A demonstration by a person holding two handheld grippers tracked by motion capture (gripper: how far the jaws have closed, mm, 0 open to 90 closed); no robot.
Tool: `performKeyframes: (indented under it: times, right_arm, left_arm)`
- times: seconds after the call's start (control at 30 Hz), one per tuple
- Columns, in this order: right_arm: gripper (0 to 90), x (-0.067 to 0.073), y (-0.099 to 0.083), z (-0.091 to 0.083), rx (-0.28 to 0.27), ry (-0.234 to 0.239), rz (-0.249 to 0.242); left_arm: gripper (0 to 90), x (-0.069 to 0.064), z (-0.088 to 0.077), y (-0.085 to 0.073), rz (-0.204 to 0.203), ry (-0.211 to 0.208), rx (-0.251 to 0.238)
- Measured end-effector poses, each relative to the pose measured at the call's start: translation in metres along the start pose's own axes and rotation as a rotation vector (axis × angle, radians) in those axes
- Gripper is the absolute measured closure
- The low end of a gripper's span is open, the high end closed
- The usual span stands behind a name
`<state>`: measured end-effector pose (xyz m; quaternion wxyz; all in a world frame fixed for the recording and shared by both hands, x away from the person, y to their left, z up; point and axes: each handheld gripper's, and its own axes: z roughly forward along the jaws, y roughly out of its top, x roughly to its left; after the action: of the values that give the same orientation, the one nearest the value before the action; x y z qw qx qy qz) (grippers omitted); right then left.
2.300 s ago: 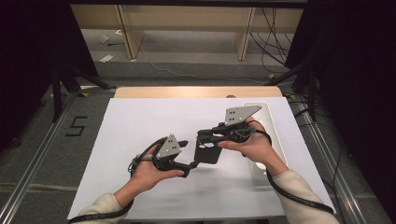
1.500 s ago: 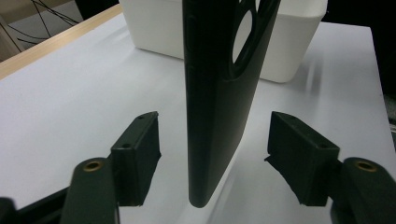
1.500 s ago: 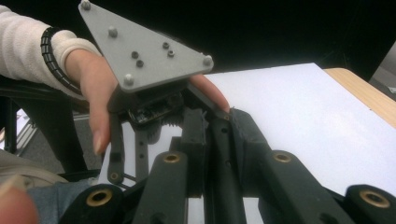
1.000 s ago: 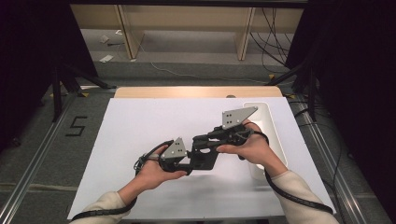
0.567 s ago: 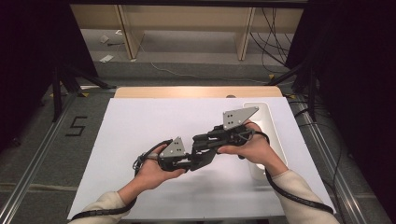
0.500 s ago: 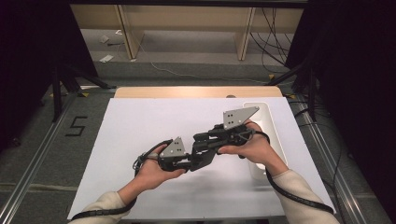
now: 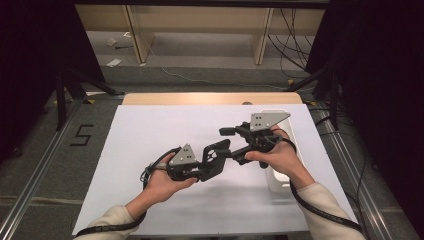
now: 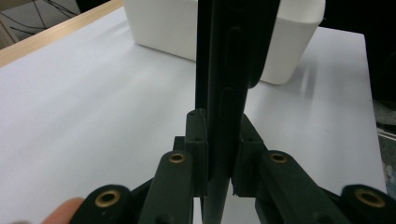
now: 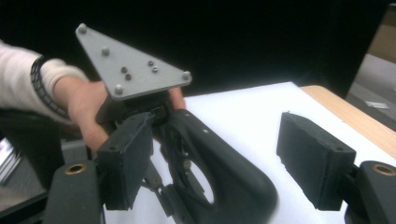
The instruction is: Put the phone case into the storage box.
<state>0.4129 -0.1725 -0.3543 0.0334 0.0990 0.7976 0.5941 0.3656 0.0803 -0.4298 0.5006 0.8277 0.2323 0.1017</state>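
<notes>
Black plastic part point(image 7: 216, 156), flat with cut-outs, hangs above the white worktop point(image 7: 150, 130), clamped edge-on between the left gripper's point(image 7: 202, 167) closed fingers point(image 8: 196, 140). The right gripper point(image 9: 215, 163) straddles its rounded end, fingers point(image 9: 315, 161) just opened wide and clear of it. A white bin point(image 8: 289, 42) sits just beyond.

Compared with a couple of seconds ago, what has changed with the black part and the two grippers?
The black part has been handed over: the left gripper closed on it, and the right gripper has just been opening, its pads now off the part that lies between them. Both hands barely shifted. The white bin and the table are unchanged.
</notes>
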Motion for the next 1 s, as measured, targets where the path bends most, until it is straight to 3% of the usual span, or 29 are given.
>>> performKeyframes:
  times: [0.13,0.47,0.73,1.0]
  right_arm:
    - [17.3,-0.002,-0.004,-0.006,-0.025,-0.069,0.032]
    - [0.3,0.004,-0.024,-0.008,-0.018,-0.221,0.070]
    - [0.3,0.009,-0.025,-0.004,-0.015,-0.233,0.064]
    - [0.3,0.013,-0.026,0.000,-0.032,-0.264,0.058]
  left_arm:
    - [79.4,0.002,-0.002,0.000,-0.027,0.032,-0.001]
    - [79.3,0.004,-0.003,0.001,-0.104,0.111,-0.020]
    - [79.2,0.002,0.000,0.003,-0.131,0.136,-0.018]
    - [79.2,-0.001,0.004,0.007,-0.132,0.142,-0.011]
